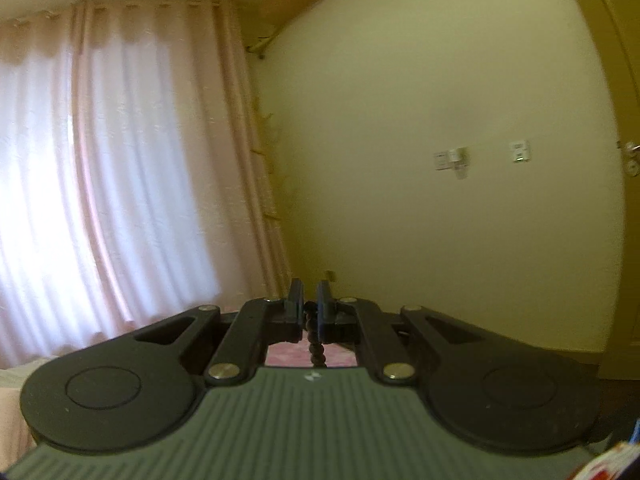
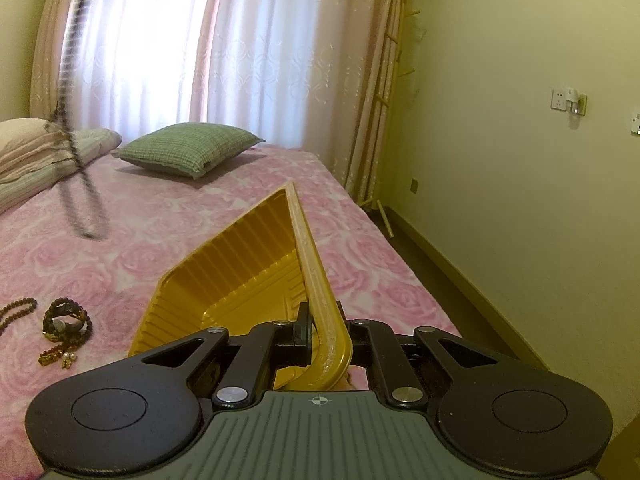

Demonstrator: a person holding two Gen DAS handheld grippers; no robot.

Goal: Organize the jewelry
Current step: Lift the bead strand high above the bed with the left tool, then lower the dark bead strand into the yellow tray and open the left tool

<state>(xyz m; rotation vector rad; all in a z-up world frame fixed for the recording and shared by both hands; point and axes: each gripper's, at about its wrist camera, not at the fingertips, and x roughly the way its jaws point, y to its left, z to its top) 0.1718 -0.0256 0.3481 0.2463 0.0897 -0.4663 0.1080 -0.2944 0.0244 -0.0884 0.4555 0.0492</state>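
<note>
- Left wrist view: the left hand-held gripper (image 1: 311,307) is clenched on a dark bead necklace (image 1: 316,344), whose strand hangs down between the fingers at 6 o'clock; beyond it are pink curtains (image 1: 120,168) at 10 o'clock and a pale wall (image 1: 440,120) at 2 o'clock.
- Right wrist view: the right hand-held gripper (image 2: 320,330) grips the rim of a yellow ribbed tray (image 2: 240,264), which is tilted up on edge and reaches toward 12 o'clock over the bed (image 2: 360,248).
- At 9 o'clock, near the tray but apart from it, a coiled bead bracelet (image 2: 66,322), a brown bead strand (image 2: 16,312) and small pearl earrings (image 2: 68,357) lie on the pink rose bedspread.
- At 10 o'clock the same dark bead necklace (image 2: 80,184), blurred, dangles from the top of the picture above the bedspread.
- Farther, at 11 o'clock, a green checked pillow (image 2: 188,148) rests on the bed, with folded bedding (image 2: 32,152) at the left edge.
- Farthest, the curtains (image 2: 240,40) cover a bright window.
</note>
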